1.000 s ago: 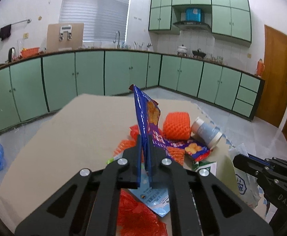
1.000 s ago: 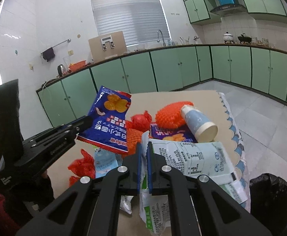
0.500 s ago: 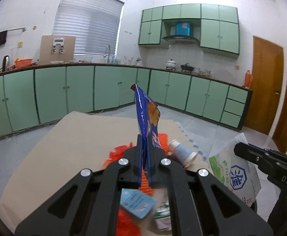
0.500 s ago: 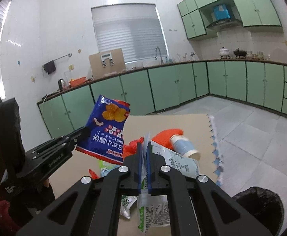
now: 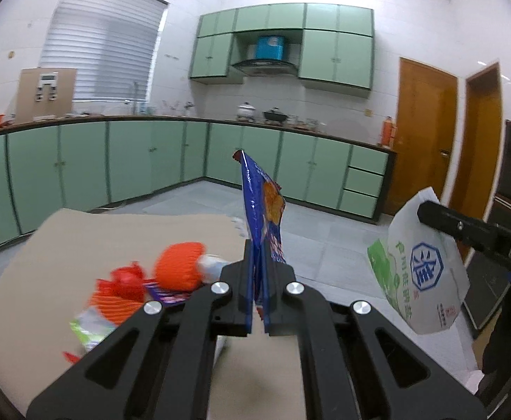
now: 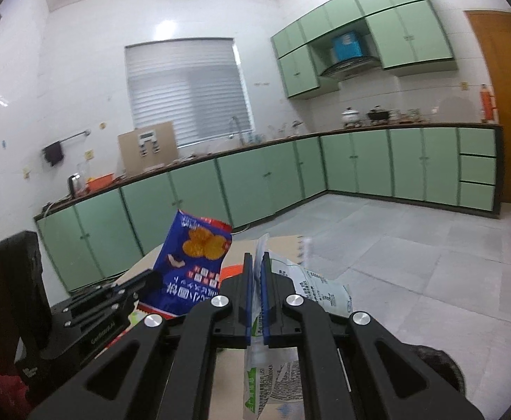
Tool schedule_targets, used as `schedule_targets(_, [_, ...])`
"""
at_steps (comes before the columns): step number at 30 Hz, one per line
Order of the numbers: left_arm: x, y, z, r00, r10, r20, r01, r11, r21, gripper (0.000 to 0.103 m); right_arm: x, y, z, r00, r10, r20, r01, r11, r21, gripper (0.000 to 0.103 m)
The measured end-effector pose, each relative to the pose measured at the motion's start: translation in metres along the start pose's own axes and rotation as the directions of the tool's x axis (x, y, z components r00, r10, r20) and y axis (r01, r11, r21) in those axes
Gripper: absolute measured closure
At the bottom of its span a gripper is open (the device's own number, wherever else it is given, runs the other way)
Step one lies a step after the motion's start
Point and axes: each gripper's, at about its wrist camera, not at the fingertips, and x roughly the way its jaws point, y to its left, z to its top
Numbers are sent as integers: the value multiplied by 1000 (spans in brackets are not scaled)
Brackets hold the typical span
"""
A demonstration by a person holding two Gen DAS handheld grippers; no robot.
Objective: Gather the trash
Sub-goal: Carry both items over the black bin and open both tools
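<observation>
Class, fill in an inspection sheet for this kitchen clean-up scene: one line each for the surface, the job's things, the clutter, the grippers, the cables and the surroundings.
Surface: tan cardboard sheet, bare on its left part.
Job's things: blue snack bag and white printed bag, both lifted off the sheet; black bin bag low on the right of the right wrist view.
Clutter: orange foam net, red wrappers, a pale cup partly hidden behind the net.
Grippers: left gripper shut on the blue snack bag; right gripper shut on the white printed bag.
Cables: nothing seen.
Surroundings: green cabinets, shuttered window, wooden doors.
</observation>
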Motion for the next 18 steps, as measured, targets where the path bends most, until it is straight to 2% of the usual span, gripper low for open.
schedule_targets(10, [54, -83, -23, 988, -145, -49, 147, 988, 50, 101, -17, -80, -9, 986, -164, -4, 164, 984, 75, 99])
schedule_targets(18, [100, -119, -51, 973, -193, -125, 200, 979, 47, 101, -15, -140, -46, 964, -254, -77, 262, 956, 134, 99])
